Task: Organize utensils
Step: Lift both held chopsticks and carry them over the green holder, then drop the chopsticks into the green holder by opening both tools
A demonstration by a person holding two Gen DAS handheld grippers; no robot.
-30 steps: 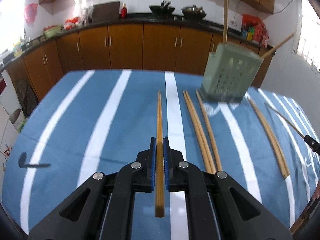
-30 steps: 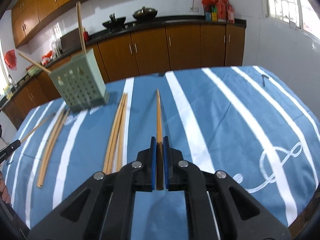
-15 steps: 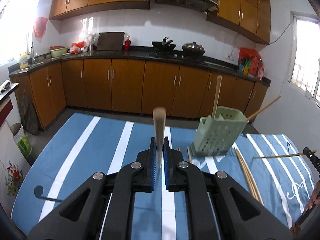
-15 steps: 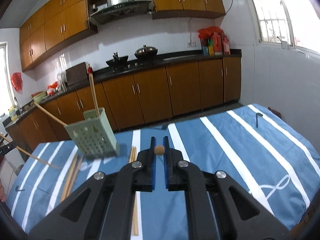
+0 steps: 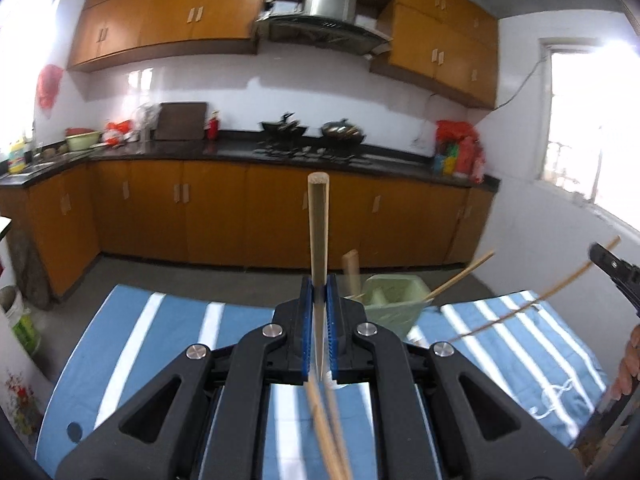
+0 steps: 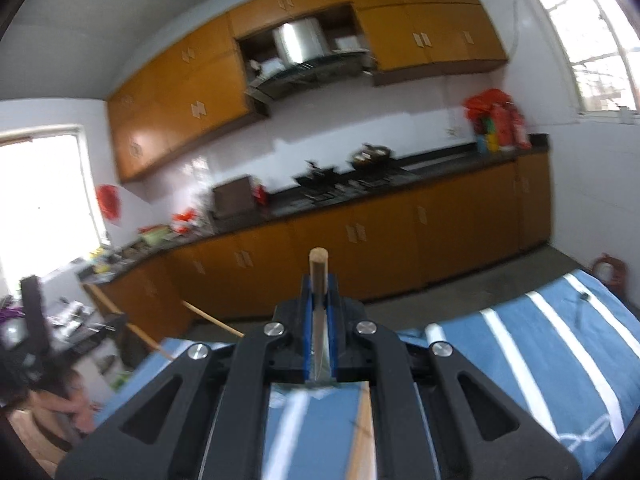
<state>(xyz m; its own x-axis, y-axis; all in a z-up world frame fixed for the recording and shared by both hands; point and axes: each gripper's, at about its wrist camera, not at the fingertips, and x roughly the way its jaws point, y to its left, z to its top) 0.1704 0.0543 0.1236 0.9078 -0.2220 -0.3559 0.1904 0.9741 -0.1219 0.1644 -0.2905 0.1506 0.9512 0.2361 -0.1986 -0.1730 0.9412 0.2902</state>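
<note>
The left gripper (image 5: 319,304) has its jaws closed on a chopstick (image 5: 318,232) that stands upright along the jaws. The right gripper (image 6: 319,300) grips its own chopstick (image 6: 318,276) in the same way. The holder (image 5: 394,306) stands on the surface (image 5: 160,344), just right of and beyond the left jaws, so the left hand seems nearer. Two sticks already lean in it. More chopsticks lie below. Above the holder there is open room.

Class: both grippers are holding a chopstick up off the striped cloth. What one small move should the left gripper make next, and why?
Probably tip the left gripper forward and slightly right, toward the green holder. It is shut on a chopstick whose end points up and away, while the holder stands just beyond its fingers with sticks already in it. The right gripper is also shut on a chopstick, but the holder is out of its view.
</note>
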